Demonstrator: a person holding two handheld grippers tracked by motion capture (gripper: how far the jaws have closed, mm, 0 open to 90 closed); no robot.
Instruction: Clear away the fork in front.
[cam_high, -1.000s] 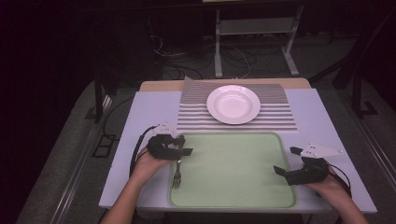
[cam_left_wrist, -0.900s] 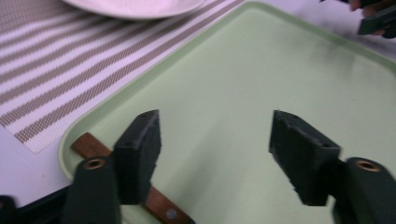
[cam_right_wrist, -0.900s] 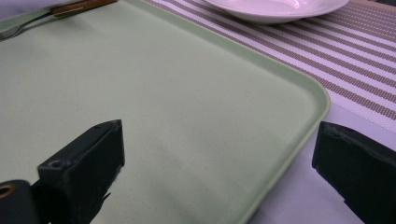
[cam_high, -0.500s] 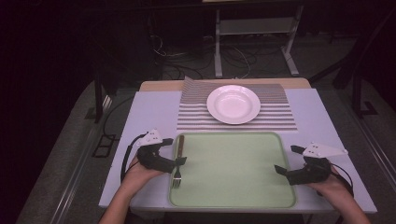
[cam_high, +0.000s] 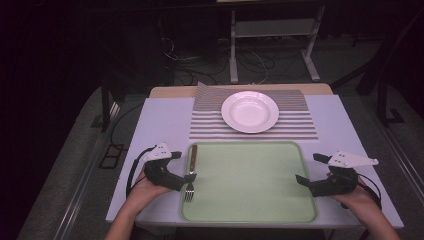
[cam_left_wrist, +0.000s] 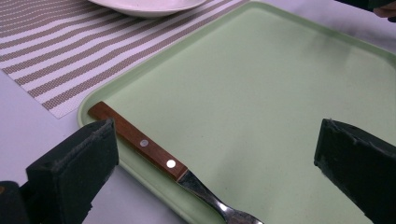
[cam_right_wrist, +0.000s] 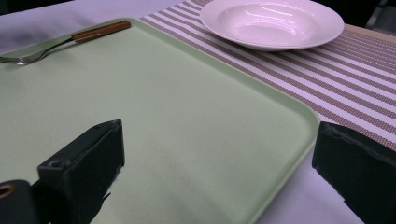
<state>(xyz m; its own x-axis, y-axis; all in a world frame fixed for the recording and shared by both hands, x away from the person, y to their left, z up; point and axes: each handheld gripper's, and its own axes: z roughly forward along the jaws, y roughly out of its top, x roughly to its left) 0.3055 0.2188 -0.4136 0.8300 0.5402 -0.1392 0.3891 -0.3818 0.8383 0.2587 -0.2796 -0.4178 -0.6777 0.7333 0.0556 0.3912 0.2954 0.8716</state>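
Your left gripper (cam_high: 186, 172) has its jaws spread wide around nothing, low left in the high view, just beside the fork (cam_high: 191, 168). That fork has a brown riveted wooden handle and metal tines and lies along the green tray's (cam_high: 250, 212) left edge. Your right gripper (cam_high: 309, 169), jaws equally spread and empty, sits at the tray's right edge.

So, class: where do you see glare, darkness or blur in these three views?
High view: dark surroundings, the white plate slightly overexposed. Right gripper view: glare streaks on the plate, fork soft with distance. Left gripper view: near jaws slightly blurred, the fork's wooden handle sharp.
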